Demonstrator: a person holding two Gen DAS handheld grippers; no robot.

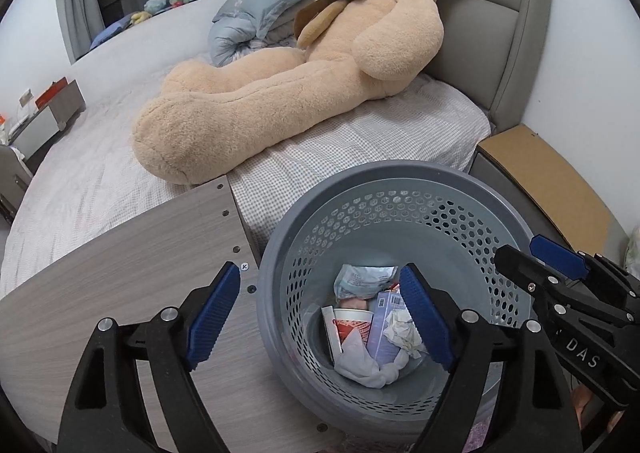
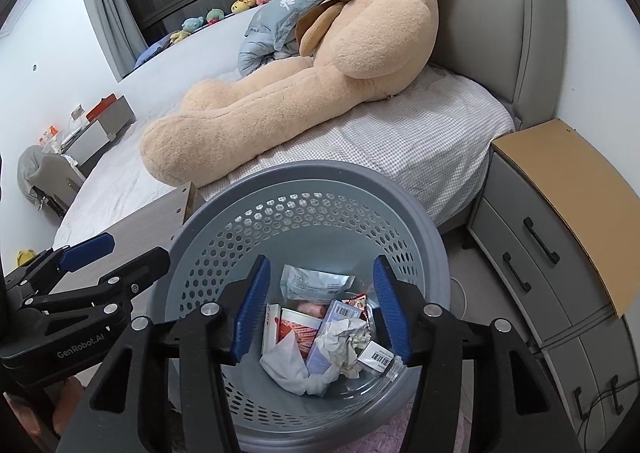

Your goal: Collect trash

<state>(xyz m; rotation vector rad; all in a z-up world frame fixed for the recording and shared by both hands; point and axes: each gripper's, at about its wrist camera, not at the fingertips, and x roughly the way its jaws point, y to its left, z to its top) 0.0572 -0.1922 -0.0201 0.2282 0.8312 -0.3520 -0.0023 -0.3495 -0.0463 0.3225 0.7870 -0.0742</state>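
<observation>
Both tools over grey perforated bin (image 2: 304,221) beside table (image 1: 120,293): left tool (image 1: 320,317) wide, right tool (image 2: 318,313) parted, nothing gripped; trash (crumpled paper (image 2: 344,345), cup, cartons) inside bin

- A big beige teddy bear (image 1: 304,65) lies on the bed (image 1: 120,101) in the upper middle.
- A grey nightstand (image 2: 552,237) stands at right.
- Small plush toys (image 2: 224,15) line the windowsill, upper left.
</observation>
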